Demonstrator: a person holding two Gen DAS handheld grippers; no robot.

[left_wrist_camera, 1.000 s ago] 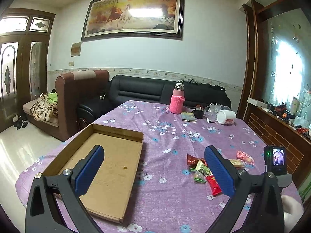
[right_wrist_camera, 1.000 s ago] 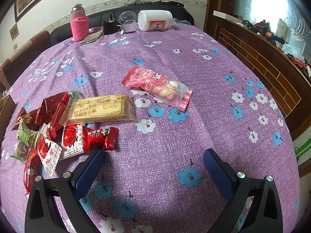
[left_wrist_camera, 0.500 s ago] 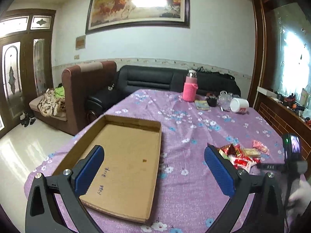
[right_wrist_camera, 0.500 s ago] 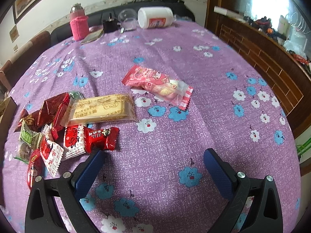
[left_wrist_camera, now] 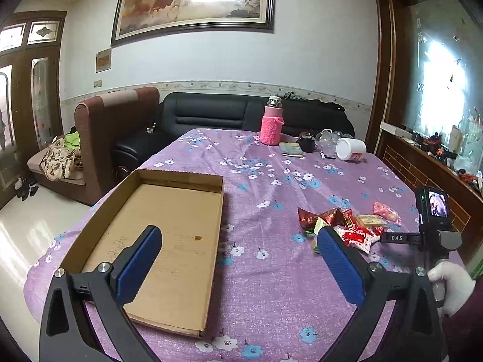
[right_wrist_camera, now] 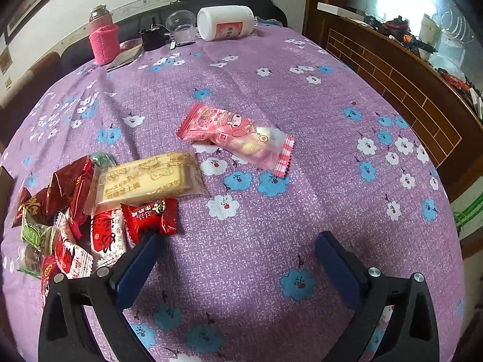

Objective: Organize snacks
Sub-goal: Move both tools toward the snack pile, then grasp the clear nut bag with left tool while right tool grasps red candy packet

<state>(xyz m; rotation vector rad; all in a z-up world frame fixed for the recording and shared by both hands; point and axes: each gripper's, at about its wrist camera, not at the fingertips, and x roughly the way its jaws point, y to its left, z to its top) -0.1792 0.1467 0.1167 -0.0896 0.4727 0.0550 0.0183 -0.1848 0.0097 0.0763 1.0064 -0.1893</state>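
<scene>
An empty shallow cardboard tray (left_wrist_camera: 169,223) lies on the left of the purple flowered table. A pile of wrapped snacks (left_wrist_camera: 344,223) lies to its right. In the right wrist view the pile holds a yellow biscuit pack (right_wrist_camera: 148,178), a small red candy pack (right_wrist_camera: 149,215) and several red and green wrappers (right_wrist_camera: 60,211). A pink packet (right_wrist_camera: 235,135) lies apart, farther right. My left gripper (left_wrist_camera: 238,259) is open and empty above the tray's near right edge. My right gripper (right_wrist_camera: 238,259) is open and empty, just in front of the red candy pack.
At the table's far end stand a pink-sleeved bottle (left_wrist_camera: 271,125), a black cup (left_wrist_camera: 307,144), a clear cup (right_wrist_camera: 181,24) and a toppled white jar (left_wrist_camera: 350,149). A sofa (left_wrist_camera: 241,114) is behind the table. A wooden cabinet (right_wrist_camera: 392,60) runs along the right.
The left gripper has pulled back and shifted, so the tray and snack pile sit more central in its view. The right gripper has barely moved. Both stay open.
</scene>
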